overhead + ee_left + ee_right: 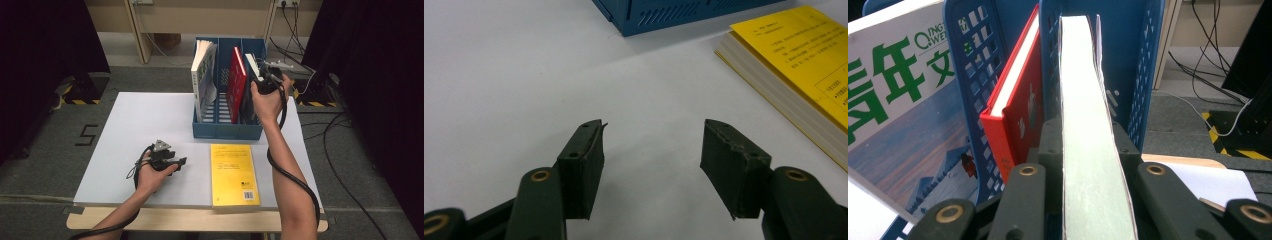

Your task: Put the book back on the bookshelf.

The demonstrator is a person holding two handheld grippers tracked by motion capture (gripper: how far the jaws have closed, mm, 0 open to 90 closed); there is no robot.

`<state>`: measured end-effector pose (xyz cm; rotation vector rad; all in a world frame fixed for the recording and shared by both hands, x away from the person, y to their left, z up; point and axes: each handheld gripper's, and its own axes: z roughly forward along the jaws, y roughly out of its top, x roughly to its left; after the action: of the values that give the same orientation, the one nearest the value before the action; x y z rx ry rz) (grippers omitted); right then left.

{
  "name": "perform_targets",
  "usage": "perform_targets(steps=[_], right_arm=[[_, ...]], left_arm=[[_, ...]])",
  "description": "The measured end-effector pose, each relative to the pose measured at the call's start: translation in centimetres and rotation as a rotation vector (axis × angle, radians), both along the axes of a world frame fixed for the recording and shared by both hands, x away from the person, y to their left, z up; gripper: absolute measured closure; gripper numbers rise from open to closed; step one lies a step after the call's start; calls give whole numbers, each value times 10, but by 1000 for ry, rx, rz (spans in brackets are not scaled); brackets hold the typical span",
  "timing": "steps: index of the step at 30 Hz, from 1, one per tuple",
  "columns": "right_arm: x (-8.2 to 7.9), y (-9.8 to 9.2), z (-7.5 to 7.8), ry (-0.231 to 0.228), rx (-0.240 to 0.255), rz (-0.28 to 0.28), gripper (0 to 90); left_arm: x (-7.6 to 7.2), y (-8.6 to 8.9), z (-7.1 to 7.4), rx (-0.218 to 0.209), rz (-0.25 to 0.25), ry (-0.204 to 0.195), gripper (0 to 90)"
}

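A blue three-slot file rack [227, 131] stands at the back of the white table [130, 135]. Its left slot holds a magazine [204, 75] with green lettering [893, 100], its middle slot a red book [236, 82] [1013, 115]. In the right slot a dark-covered book [250, 75] with pale page edges [1088, 150] stands upright, and my right gripper [265, 80] [1088, 145] is shut on its top edge. A yellow book [234, 174] [804, 65] lies flat in front of the rack. My left gripper [175, 162] [651, 160] rests open on the table, nothing between its fingers.
Cables [335, 145] trail over the grey floor to the right of the table. Black curtains hang on both sides. A wooden frame [142, 30] stands behind the rack. Bare table surface lies left of the rack and around the left gripper.
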<state>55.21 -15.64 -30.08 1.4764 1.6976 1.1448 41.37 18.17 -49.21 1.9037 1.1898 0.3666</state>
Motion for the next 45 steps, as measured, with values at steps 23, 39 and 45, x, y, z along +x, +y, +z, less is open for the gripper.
perform_targets(steps=[23,39,45], right_arm=[[38,10,-1,-3,7,-21,748],[50,13,-4,-2,1,-24,748],[53,13,-7,-2,3,-23,747]], left_arm=[[0,3,-3,2,2,5,420],[1,4,-4,0,4,10,420],[1,5,-4,0,8,6,420]])
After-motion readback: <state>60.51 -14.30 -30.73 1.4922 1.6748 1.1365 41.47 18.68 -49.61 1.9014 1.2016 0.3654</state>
